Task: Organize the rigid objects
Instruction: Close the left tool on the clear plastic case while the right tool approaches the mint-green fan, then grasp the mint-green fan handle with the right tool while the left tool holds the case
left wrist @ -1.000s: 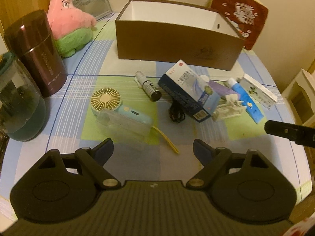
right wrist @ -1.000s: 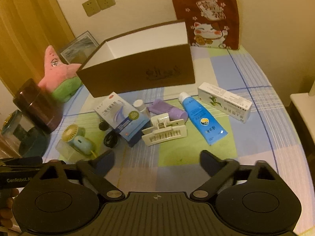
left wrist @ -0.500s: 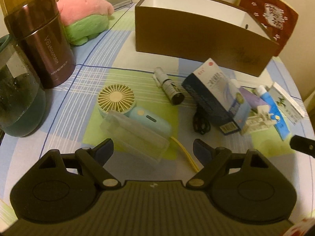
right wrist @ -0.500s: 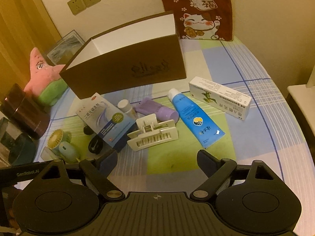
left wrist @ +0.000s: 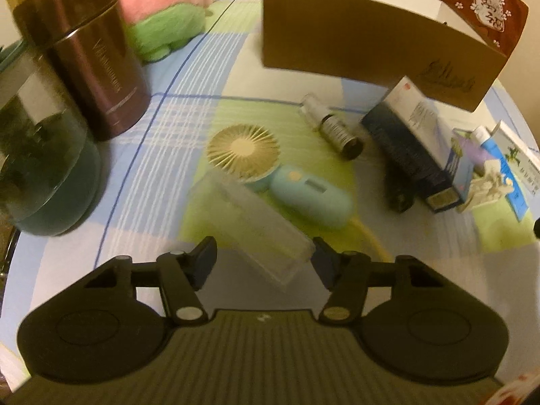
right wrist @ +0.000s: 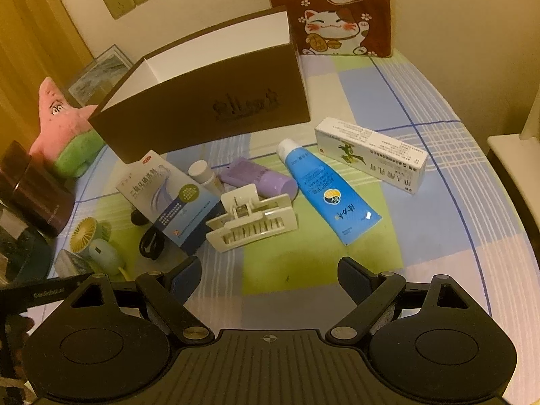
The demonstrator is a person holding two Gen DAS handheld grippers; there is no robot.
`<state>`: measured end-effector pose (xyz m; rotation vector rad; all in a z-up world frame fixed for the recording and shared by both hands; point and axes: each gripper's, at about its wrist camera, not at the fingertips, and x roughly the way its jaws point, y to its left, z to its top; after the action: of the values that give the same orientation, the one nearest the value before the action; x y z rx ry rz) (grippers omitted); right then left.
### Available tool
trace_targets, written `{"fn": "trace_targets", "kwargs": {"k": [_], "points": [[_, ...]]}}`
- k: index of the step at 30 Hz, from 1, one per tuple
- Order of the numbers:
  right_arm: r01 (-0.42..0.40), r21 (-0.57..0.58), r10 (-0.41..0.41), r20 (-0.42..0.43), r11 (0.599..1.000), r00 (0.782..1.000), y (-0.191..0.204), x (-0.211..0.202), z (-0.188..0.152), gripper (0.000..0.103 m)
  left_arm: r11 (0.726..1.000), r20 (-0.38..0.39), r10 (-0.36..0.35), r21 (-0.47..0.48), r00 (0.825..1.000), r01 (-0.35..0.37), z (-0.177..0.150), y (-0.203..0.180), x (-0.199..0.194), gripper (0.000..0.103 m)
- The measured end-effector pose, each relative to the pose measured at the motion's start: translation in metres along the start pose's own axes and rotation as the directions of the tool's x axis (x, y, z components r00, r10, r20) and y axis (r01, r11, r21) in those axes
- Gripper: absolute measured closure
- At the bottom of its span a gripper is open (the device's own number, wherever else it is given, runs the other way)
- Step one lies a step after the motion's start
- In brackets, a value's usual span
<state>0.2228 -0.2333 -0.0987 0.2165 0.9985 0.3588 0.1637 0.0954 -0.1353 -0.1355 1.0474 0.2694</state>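
Item: clear plastic case (left wrist: 260,236), beside fan (left wrist: 243,150), before brown box (left wrist: 371,44); left gripper (left wrist: 263,256) was closing around it for pickup, untouched. Right gripper (right wrist: 268,271) stood wide, empty.

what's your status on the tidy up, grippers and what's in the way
Left gripper closing around the clear case, pads not yet pressing. Right gripper open, empty. Fan lies against the case. Box open.

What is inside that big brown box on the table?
In the brown box only bare white inner walls show. Its floor is hidden behind the front wall in both views, so whether anything lies at the bottom cannot be told.
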Motion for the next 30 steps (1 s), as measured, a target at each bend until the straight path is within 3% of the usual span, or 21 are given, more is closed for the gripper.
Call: {"fn": "trace_targets", "kwargs": {"k": [6,15,20,24,30], "points": [[0.0,0.003,0.0,-0.008,1.0,1.0,0.001,0.003,-0.001,0.015,0.999,0.004,-0.018,0.029,1.0,0.017,-0.001,0.016,-0.006,0.044],[-0.024,-0.043,0.024,0.009,0.999,1.0,0.018,0.005,-0.003,0.015,0.999,-0.013,-0.03,-0.025,0.999,0.03,0.015,0.021,0.003,0.045],[-0.058,-0.083,0.06,0.019,0.995,0.998,0.032,0.005,-0.005,0.017,0.999,-0.03,-0.032,-0.042,0.999,0.03,0.016,0.028,0.011,0.073],[-0.096,-0.132,0.099,0.015,0.987,0.995,0.049,0.01,-0.006,0.021,0.999,-0.022,-0.016,-0.043,1.0,0.015,0.015,0.037,0.008,0.074],[-0.185,-0.241,0.189,-0.007,0.953,0.982,0.083,0.023,-0.008,0.035,0.998,-0.024,0.027,-0.055,0.999,-0.028,0.013,0.053,0.004,0.074]]}}
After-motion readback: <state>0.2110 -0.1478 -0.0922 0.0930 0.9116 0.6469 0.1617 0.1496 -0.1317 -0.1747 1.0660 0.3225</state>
